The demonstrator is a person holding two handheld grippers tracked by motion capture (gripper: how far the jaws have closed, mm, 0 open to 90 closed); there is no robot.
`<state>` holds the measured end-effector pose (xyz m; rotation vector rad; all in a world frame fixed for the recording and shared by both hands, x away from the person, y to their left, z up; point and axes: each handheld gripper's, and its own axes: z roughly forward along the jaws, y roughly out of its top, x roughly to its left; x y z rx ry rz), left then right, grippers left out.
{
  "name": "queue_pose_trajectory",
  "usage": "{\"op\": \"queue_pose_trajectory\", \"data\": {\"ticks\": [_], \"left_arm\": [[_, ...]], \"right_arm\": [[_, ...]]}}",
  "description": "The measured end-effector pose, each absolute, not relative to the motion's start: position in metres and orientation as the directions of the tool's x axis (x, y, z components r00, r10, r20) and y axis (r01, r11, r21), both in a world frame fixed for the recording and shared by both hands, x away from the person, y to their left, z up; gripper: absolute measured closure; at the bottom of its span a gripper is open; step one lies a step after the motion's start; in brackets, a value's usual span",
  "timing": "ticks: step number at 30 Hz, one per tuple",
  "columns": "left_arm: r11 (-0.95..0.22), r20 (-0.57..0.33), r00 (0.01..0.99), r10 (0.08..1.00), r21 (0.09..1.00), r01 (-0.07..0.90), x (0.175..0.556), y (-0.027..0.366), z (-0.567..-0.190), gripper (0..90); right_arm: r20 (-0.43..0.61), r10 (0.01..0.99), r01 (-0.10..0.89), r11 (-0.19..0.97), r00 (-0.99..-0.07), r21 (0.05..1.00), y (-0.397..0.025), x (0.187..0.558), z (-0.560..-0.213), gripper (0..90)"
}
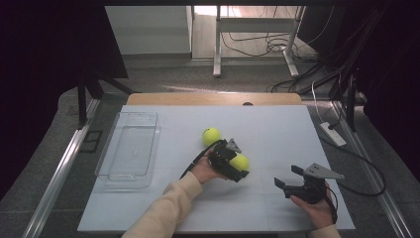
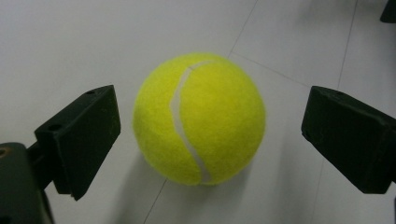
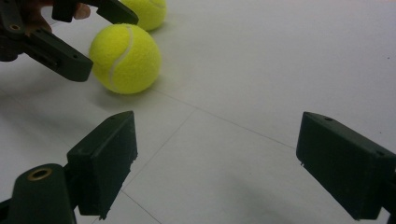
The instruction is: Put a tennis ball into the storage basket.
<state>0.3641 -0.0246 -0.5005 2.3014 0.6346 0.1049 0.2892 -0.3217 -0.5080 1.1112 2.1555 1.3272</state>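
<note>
- The tennis ball (image 1: 239,161) lies on the white counter (image 1: 277,134), a little toward the near edge from the middle, between the spread jaws of the left tool (image 1: 236,163). In the left gripper view the ball (image 2: 200,118) sits centred, with a clear gap to each jaw, so nothing grips it yet.
- It is probably light, with a fuzzy felt skin that gives good friction and a rubber body that yields a little under pressure. It should not slip easily, but being round it can roll off at a nudge from one jaw.
- The best hold is likely across its widest part, both jaws meeting it level and at once.
- A second tennis ball (image 1: 211,136) rests just beyond it, toward the far edge; whether the two are apart or touching is hard to say from the right gripper view, where that second ball (image 3: 148,12) is cut off by the picture's top.
- The right tool (image 1: 290,179) hovers released near the near right corner, jaws wide, holding nothing.
- A clear plastic tray (image 1: 118,144) stands along the left edge, looking empty, though its see-through walls are hard to trace.
- In the high view the left tool covers the near side of the first ball, and the hand (image 1: 204,170) hides the tool's grip.
</note>
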Motion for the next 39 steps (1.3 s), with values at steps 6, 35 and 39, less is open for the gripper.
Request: {"op": "queue_pose_trajectory", "data": {"ticks": [6,35,39], "left_arm": [[-0.611,-0.109,0.877,0.467,0.677,0.410,0.364,-0.027,-0.503,12.9],[-0.567,-0.100,0.864,0.494,0.716,0.407,0.364,-0.010,-0.491,27.9],[-0.554,-0.099,0.860,0.501,0.727,0.406,0.361,-0.003,-0.488,27.9]], "right_arm": [[0.075,0.782,0.426,0.253,-0.619,0.869,-0.321,0.289,-0.508,12.8],[0.075,0.786,0.422,0.246,-0.614,0.873,-0.322,0.288,-0.508,13.0],[0.074,0.786,0.422,0.248,-0.614,0.872,-0.322,0.288,-0.508,12.9]]}}
